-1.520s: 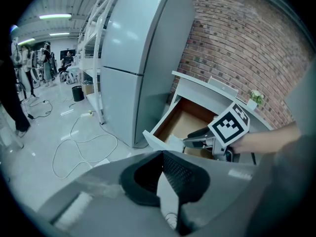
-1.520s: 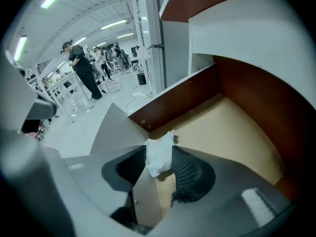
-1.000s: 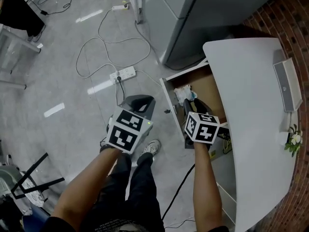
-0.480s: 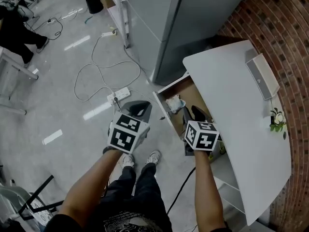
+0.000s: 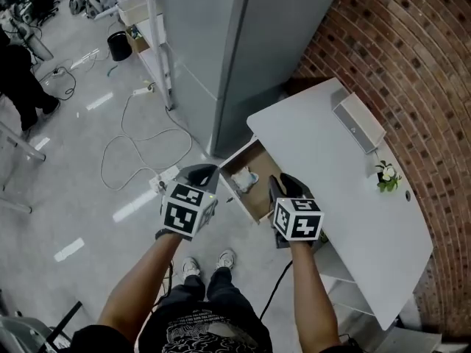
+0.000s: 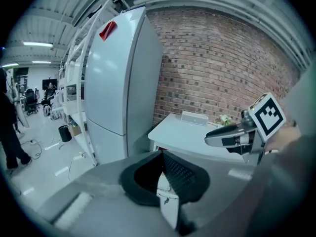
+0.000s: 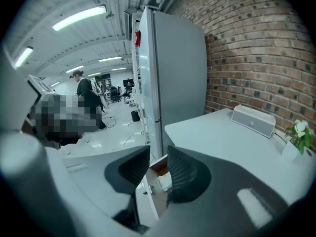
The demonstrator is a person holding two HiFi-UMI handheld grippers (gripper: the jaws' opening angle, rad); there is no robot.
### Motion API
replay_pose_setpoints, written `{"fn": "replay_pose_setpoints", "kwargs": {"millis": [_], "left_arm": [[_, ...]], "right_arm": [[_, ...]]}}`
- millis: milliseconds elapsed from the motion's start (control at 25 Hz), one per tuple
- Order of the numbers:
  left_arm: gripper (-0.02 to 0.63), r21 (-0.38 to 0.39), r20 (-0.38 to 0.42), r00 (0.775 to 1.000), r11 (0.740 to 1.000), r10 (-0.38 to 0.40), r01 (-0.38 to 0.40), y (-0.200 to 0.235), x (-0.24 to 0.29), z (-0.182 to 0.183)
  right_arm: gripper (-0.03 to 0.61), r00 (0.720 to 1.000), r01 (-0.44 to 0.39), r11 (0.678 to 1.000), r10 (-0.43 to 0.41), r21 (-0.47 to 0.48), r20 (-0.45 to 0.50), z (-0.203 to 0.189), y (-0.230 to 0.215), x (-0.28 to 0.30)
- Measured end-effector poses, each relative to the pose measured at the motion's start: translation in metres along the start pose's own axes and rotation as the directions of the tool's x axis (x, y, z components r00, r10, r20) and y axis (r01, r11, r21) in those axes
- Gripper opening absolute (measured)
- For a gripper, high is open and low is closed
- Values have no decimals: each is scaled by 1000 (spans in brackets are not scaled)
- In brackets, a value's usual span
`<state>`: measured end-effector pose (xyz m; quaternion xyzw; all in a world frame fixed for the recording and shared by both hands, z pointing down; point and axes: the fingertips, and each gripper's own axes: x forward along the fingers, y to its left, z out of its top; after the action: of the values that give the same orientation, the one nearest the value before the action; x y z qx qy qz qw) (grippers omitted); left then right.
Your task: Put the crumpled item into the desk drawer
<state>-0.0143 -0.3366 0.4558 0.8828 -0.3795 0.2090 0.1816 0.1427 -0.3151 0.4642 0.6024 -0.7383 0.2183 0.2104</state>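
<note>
Crumpled item point(image 5: 247, 179) lies in the pulled-out drawer point(image 5: 234, 191). Left claw point(image 6: 161, 153) pinched together, empty — right claw point(image 7: 158, 152) empty, jaws just closing, gap left. Slamming the drawer could snag it.

We see bright, even light from ceiling strips point(image 7: 79, 18) above-left of the right gripper point(image 7: 158, 157); floor point(image 5: 134, 204) glare left of the left gripper point(image 5: 200, 170); gripper views: fisheye bend, dark corners, jaws soft

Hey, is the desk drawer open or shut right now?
Open. The drawer juts out from under the white desk, its brown inside exposed, with the crumpled item lying in it.
</note>
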Motion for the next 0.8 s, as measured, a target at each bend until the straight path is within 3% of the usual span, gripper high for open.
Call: {"fn": "replay_pose_setpoints", "kwargs": {"millis": [440,800], "left_arm": [[2,51,109,994,999,-13,8,-14,-21,57],[2,91,146,989,996,-7,-6,-13,-35,83]], "right_arm": [[80,994,18,999,-13,-46,110,52,3,-43],[36,982,11,999,-4,-35,191,78,6,-71]]}}
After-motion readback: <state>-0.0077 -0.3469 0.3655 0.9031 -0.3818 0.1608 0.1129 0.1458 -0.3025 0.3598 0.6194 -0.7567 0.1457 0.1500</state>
